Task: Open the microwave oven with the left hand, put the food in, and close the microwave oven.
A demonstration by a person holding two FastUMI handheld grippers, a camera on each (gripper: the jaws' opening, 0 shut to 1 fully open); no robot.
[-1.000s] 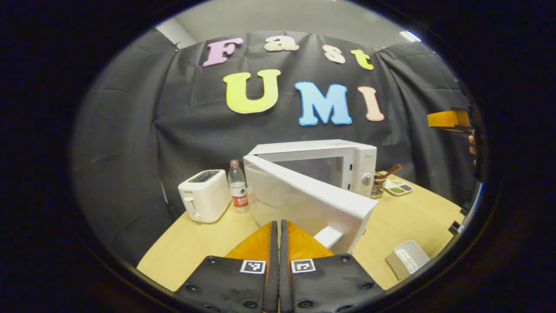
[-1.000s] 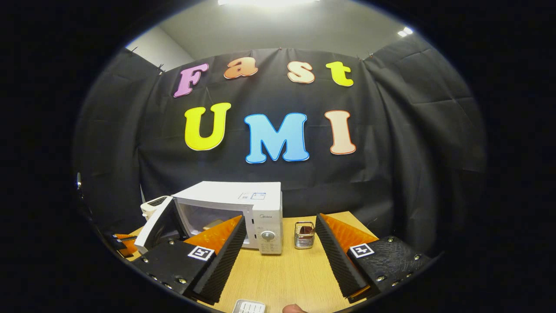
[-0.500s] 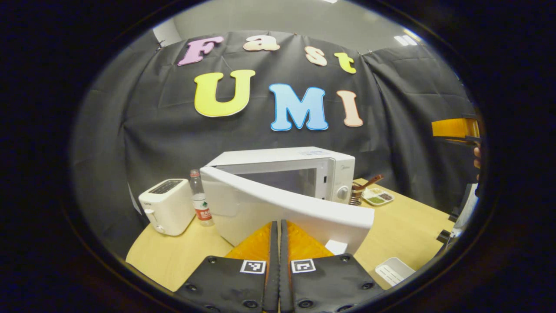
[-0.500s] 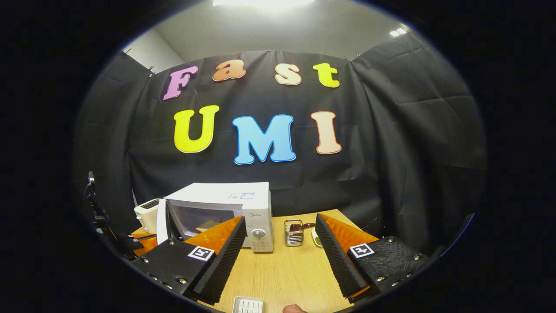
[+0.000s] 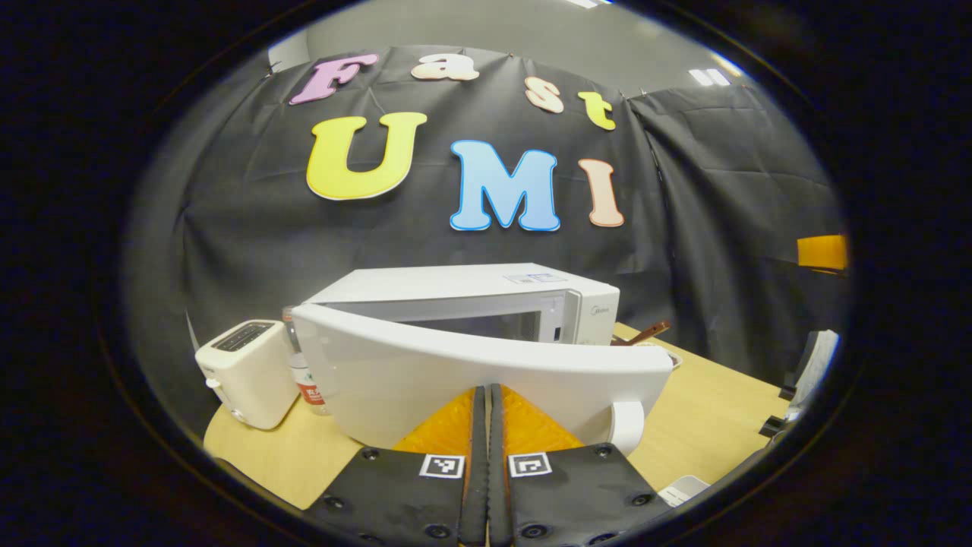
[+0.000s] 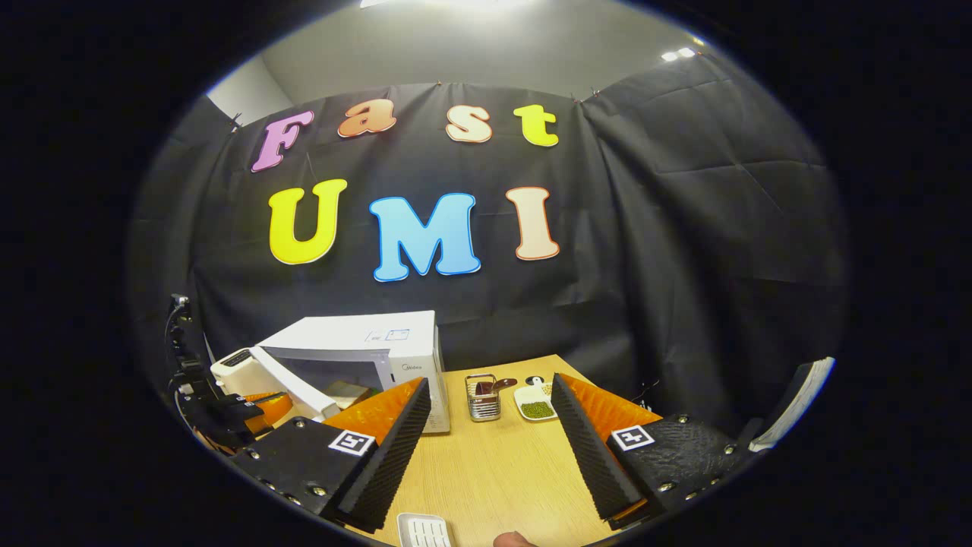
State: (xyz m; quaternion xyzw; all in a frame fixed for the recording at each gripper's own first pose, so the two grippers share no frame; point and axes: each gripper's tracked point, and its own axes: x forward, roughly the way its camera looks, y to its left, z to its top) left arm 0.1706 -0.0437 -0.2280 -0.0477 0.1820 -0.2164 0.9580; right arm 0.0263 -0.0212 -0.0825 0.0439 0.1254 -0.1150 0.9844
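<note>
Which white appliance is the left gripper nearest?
The microwave: left gripper sits right at its half-open door. The toaster stands off to the side.

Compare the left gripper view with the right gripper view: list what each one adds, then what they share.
Left gripper view adds: a bottle tucked partly behind the microwave door, and the left gripper with its fingers closed together at that door. Right gripper view adds: a fingertip at the bottom edge, and the right gripper with its fingers spread apart. Shared: the white microwave, its partly open door, the toaster and the wooden table.
</note>
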